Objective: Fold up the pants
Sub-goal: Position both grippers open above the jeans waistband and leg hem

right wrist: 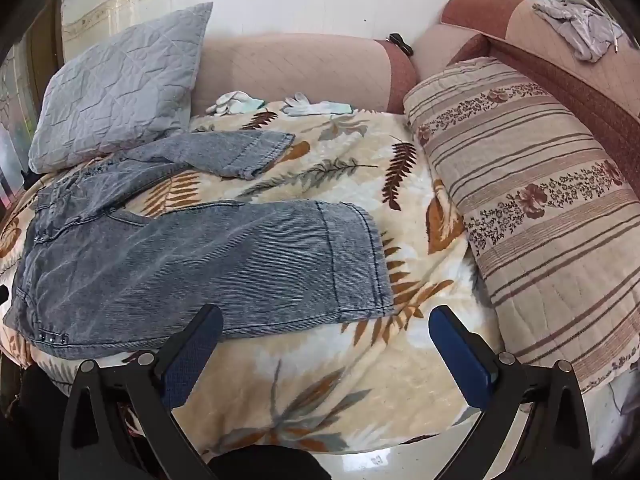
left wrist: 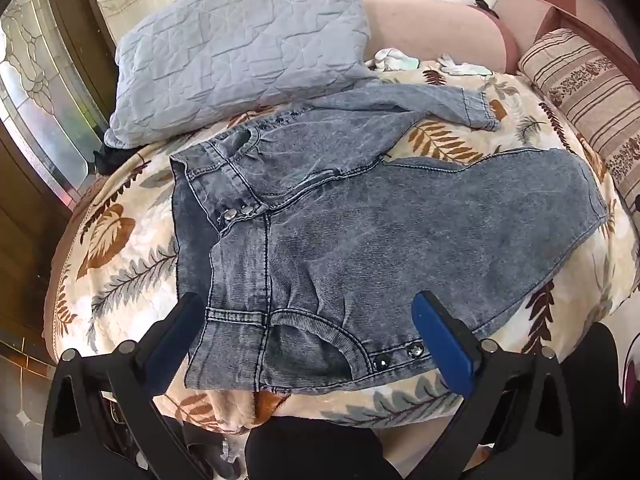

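Observation:
Grey-blue denim pants (left wrist: pixel 360 240) lie spread on a leaf-patterned blanket (left wrist: pixel 120 264), waistband to the left, the two legs apart and pointing right. My left gripper (left wrist: pixel 308 320) is open and empty, hovering over the near waistband corner and front pocket. In the right wrist view the pants (right wrist: pixel 200 260) lie left of centre, the near leg's hem (right wrist: pixel 360 260) towards the middle. My right gripper (right wrist: pixel 326 336) is open and empty, just in front of that near hem, over the blanket (right wrist: pixel 320 380).
A grey quilted pillow (left wrist: pixel 240 48) rests on the far leg's upper part. A striped floral bolster (right wrist: pixel 532 216) lies along the right side. White gloves (right wrist: pixel 308 106) lie at the back by the pink sofa backrest (right wrist: pixel 304 68). The blanket's front edge drops to the floor.

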Demonstrator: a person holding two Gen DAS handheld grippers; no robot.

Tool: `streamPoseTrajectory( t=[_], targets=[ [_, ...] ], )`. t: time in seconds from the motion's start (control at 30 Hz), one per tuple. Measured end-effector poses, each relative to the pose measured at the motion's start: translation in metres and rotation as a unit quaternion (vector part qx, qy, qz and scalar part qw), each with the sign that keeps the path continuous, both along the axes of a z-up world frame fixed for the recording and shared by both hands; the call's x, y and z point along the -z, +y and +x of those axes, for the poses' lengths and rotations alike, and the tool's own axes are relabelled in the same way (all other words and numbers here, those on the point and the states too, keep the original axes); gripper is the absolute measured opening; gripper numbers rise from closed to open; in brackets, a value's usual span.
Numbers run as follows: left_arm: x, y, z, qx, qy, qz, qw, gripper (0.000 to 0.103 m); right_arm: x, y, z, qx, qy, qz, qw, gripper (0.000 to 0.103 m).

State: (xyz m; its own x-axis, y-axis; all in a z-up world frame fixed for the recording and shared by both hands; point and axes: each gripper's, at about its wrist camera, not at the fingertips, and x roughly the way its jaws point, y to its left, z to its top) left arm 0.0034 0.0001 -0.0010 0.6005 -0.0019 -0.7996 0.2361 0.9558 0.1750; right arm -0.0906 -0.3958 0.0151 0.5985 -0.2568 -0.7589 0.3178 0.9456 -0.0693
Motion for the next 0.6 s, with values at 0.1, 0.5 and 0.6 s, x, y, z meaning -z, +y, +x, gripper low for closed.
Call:
streamPoseTrajectory(
  t=[0.1,0.5,0.6],
  targets=[
    [0.0,-0.001,0.006,-0.005,0.012,-0.011,0.9999,0.103,0.002,-0.004,0.001,-0.003,-0.002,0.002,1.0,0.103],
    [0.003,-0.002,0.016,-0.006,0.033,-0.027,0.9991,0.103,0.015,0.005,0.014,-0.015,0.012,0.01,1.0,0.103],
    [0.008,0.0,0.018,-0.01,0.037,-0.023,0.999,0.103,0.016,0.004,0.015,-0.015,0.015,0.009,1.0,0.103]
  ],
)
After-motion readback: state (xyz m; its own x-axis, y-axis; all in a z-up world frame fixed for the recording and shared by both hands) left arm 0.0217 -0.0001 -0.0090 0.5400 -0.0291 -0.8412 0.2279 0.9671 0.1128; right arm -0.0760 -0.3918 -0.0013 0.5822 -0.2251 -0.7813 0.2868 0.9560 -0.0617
